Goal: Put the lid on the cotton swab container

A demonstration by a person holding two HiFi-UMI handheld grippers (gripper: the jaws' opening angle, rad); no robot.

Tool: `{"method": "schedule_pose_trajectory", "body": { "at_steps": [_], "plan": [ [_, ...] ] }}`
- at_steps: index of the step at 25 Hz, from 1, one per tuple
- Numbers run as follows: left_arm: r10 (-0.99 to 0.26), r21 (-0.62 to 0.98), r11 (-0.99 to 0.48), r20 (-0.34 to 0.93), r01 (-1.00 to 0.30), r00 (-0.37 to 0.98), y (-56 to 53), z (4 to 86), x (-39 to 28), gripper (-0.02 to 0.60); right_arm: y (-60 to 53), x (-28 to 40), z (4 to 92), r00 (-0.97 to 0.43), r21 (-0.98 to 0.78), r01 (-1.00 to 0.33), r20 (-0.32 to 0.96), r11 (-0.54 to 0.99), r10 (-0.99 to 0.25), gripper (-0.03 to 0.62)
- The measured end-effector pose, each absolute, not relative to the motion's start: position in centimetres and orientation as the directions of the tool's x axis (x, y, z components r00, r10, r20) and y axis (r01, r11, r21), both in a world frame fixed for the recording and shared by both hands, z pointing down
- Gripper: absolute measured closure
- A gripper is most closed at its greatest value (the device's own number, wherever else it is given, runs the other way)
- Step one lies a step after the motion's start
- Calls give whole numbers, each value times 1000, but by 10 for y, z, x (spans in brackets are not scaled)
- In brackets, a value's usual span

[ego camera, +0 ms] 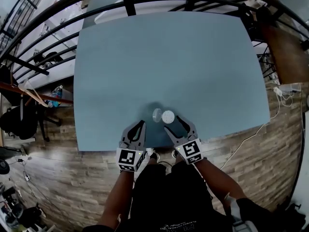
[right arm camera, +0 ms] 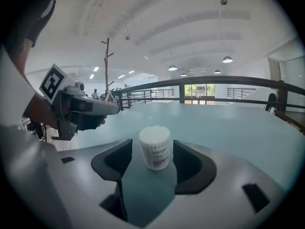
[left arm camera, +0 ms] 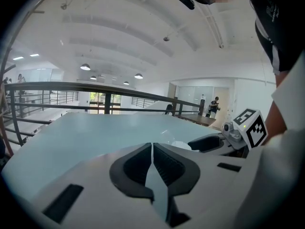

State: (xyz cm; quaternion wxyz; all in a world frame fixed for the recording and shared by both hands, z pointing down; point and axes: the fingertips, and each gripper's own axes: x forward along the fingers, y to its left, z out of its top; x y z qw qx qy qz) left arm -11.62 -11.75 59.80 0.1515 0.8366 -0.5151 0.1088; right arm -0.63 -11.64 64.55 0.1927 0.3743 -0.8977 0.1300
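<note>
The cotton swab container (ego camera: 168, 116) (right arm camera: 155, 147), a small clear cylinder packed with white swabs, stands upright and uncovered on the blue table (ego camera: 169, 57). Its clear round lid (ego camera: 157, 114) lies just left of it on the table. My right gripper (ego camera: 176, 124) (right arm camera: 153, 162) is open with the container between its jaws, a small gap on each side. My left gripper (ego camera: 140, 125) (left arm camera: 152, 146) is shut and empty, just short of the lid. In the left gripper view the container (left arm camera: 182, 145) peeks over the jaw, and the lid is only a faint glint.
The table's near edge (ego camera: 159, 146) runs just under both grippers, with wood floor below. A black railing (ego camera: 145, 1) curves round the far side. A white cable and plug (ego camera: 285, 91) lie on the floor at the right. A coat stand (right arm camera: 106, 66) rises beyond the table.
</note>
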Motion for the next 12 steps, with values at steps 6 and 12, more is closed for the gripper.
{"method": "schedule_pose_trajectory", "body": {
  "at_steps": [6, 12],
  "plan": [
    [-838, 113, -430, 320, -896, 442, -129, 596, -117, 571, -126, -11, 663, -651, -88, -711, 456, 697, -607, 324],
    [-832, 108, -433, 332, -895, 443, -129, 600, -117, 571, -131, -17, 670, -653, -79, -703, 465, 707, -598, 324]
  ]
}}
